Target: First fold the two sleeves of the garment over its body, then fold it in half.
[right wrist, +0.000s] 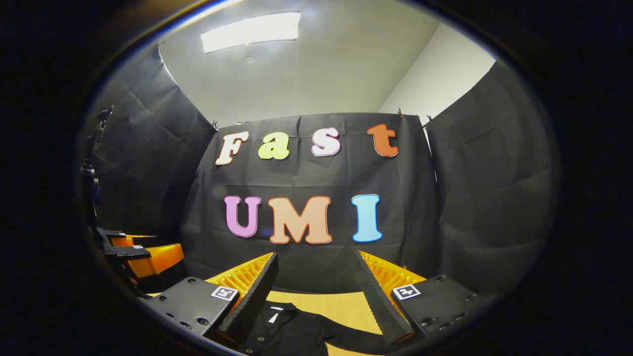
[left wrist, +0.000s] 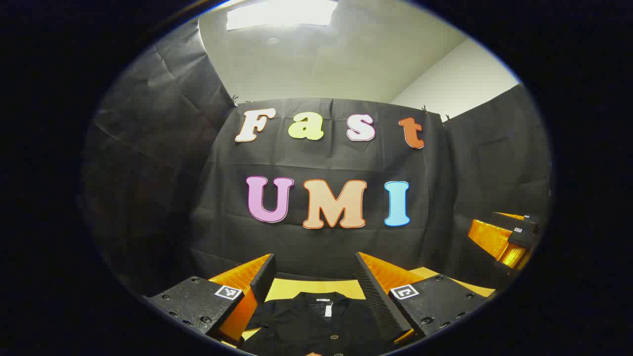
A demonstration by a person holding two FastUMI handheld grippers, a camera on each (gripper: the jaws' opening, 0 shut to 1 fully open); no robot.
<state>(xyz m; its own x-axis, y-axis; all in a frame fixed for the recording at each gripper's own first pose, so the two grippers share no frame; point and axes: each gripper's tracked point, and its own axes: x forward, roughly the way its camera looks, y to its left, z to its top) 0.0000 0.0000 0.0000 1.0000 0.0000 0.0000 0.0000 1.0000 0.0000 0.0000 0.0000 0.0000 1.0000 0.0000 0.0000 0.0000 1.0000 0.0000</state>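
A black buttoned garment (left wrist: 316, 324) lies on the yellow table (left wrist: 296, 288), its collar and white neck tag toward the far wall. My left gripper (left wrist: 315, 269) hovers above it, open, with nothing between the fingers. In the right gripper view the garment (right wrist: 296, 329) spreads low in the frame with one sleeve (right wrist: 356, 341) running off to the right. My right gripper (right wrist: 316, 267) is open above it and holds nothing. The right gripper (left wrist: 509, 237) also appears far right in the left gripper view, and the left gripper (right wrist: 143, 254) at the left edge of the right gripper view.
Black cloth walls close the booth at the back and on both sides, close behind the table's far edge (right wrist: 341, 296). A ceiling light (right wrist: 252, 30) glows overhead. A dark stand (right wrist: 91, 168) rises at the left edge of the right gripper view.
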